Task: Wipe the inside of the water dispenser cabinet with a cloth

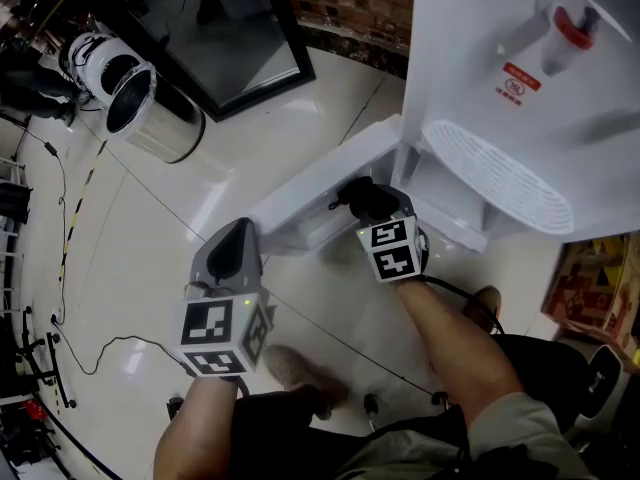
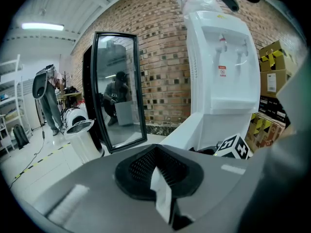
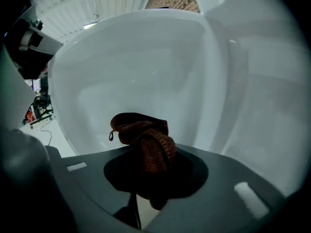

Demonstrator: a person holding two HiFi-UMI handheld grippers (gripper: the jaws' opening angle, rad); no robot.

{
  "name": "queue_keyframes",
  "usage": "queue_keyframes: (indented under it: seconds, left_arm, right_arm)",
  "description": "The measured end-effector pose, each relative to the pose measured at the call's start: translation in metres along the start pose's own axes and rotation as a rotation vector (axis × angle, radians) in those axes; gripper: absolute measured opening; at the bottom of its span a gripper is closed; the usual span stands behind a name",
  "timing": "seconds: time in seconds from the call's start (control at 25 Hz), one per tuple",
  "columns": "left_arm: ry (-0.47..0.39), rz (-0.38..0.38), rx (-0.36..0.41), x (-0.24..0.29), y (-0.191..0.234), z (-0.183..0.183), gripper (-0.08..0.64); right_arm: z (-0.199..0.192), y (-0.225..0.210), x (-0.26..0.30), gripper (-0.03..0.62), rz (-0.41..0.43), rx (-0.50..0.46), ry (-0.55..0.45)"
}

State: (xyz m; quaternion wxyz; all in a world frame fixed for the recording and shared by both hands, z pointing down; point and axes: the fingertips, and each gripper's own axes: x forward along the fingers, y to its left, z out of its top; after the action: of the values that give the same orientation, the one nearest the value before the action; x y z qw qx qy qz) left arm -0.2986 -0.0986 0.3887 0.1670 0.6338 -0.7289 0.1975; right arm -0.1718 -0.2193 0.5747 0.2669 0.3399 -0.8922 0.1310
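Observation:
The white water dispenser (image 1: 520,88) stands at the upper right, its low cabinet door (image 1: 320,183) swung open over the floor. My right gripper (image 1: 375,208) is at the cabinet mouth beside that door, shut on a bunched dark brown cloth (image 1: 362,196). In the right gripper view the cloth (image 3: 146,142) bulges out of the right gripper (image 3: 146,171), with curved white cabinet wall (image 3: 146,67) just ahead. My left gripper (image 1: 237,230) hovers over the floor left of the door. It is shut and empty in the left gripper view (image 2: 156,168), where the dispenser (image 2: 221,72) shows ahead.
A metal bin (image 1: 140,108) and a dark-framed glass panel (image 1: 230,38) lie at the upper left. Cables (image 1: 100,353) run over the pale tiled floor. Cardboard boxes (image 1: 590,288) stand to the right of the dispenser. The person's shoe (image 1: 295,368) is below the grippers.

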Motion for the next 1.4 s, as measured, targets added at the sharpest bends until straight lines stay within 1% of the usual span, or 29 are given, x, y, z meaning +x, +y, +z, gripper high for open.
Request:
queue_keyframes:
  seconds: [0.08, 0.16, 0.32, 0.56, 0.72, 0.84, 1.0, 1.08, 1.16, 1.28, 1.4]
  left_arm:
    - [0.002, -0.005, 0.009, 0.002, -0.002, 0.001, 0.0]
    - [0.007, -0.006, 0.015, 0.003, -0.003, 0.001, 0.0]
    - [0.01, -0.006, 0.021, 0.005, -0.005, 0.003, 0.0]
    - [-0.009, -0.006, 0.03, 0.005, -0.006, 0.004, 0.0]
    - [-0.014, -0.006, 0.027, 0.005, -0.005, 0.005, 0.0]
    - [-0.013, -0.002, 0.021, 0.005, -0.003, 0.004, 0.0]
    - [-0.016, 0.002, 0.021, 0.006, -0.003, 0.005, 0.0]
    - [-0.019, 0.005, 0.023, 0.007, -0.003, 0.006, 0.0]
    - [-0.018, 0.004, 0.024, 0.007, -0.003, 0.006, 0.0]
    - [-0.02, -0.002, 0.021, 0.007, -0.003, 0.006, 0.0]
    - [-0.022, -0.008, 0.019, 0.007, -0.002, 0.008, 0.0]
  right_arm:
    - [0.0, -0.023, -0.006, 0.115, -0.064, 0.044, -0.005]
    - [0.001, -0.04, -0.012, 0.115, -0.112, 0.063, -0.012]
    - [0.0, -0.051, -0.024, 0.115, -0.161, 0.052, -0.024]
    - [0.0, -0.063, -0.034, 0.115, -0.244, 0.068, -0.048]
    - [-0.003, -0.073, -0.036, 0.114, -0.299, 0.071, -0.037]
    - [-0.009, -0.095, -0.034, 0.11, -0.346, 0.101, -0.012]
    - [-0.011, -0.104, -0.03, 0.11, -0.323, 0.107, -0.011]
    - [-0.013, -0.1, -0.031, 0.11, -0.316, 0.117, -0.014]
    - [-0.015, -0.089, -0.03, 0.11, -0.285, 0.108, -0.022]
    - [-0.02, -0.048, -0.028, 0.112, -0.169, 0.03, -0.048]
    - [-0.025, 0.015, -0.028, 0.114, -0.012, -0.085, -0.07]
